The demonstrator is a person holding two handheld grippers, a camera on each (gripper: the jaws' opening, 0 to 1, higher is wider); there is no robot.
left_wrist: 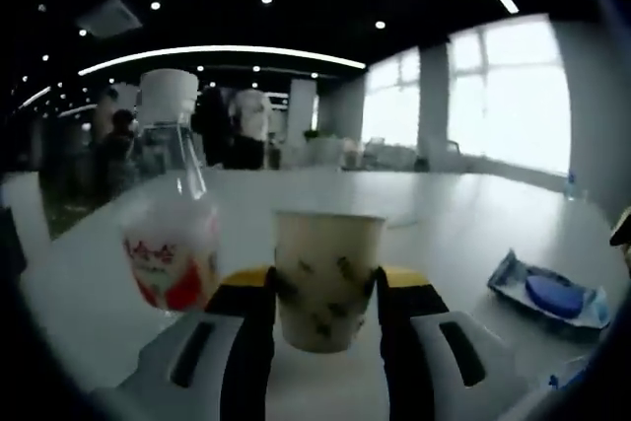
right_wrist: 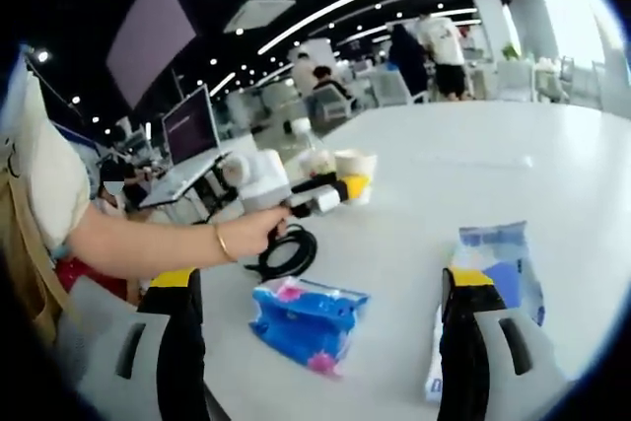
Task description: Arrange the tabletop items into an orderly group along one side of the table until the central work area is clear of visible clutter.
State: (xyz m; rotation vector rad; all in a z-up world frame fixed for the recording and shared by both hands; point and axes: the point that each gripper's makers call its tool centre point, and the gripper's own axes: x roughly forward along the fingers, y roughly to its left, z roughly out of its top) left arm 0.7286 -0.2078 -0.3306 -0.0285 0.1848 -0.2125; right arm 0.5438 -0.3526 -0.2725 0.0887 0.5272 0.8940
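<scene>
A paper cup (left_wrist: pixel 328 244) with a dark print stands on the white table (left_wrist: pixel 463 214) between the fingers of my left gripper (left_wrist: pixel 325 281), which press its two sides. Just left of the cup stands a clear bottle (left_wrist: pixel 173 214) with a white cap and a red label. The right gripper view has a hand holding that left gripper (right_wrist: pixel 340 189) against the cup (right_wrist: pixel 355 167). My right gripper (right_wrist: pixel 320 283) is open wide above the table. A blue flowered tissue pack (right_wrist: pixel 306 317) lies between its jaws. A blue and white packet (right_wrist: pixel 498 258) lies by the right jaw.
A coiled black cable (right_wrist: pixel 286 253) lies next to the person's wrist (right_wrist: pixel 222 242). An open laptop (right_wrist: pixel 192 135) stands at the table's far left edge. Another blue packet (left_wrist: pixel 552 293) lies right of the cup. People and chairs are far behind the table.
</scene>
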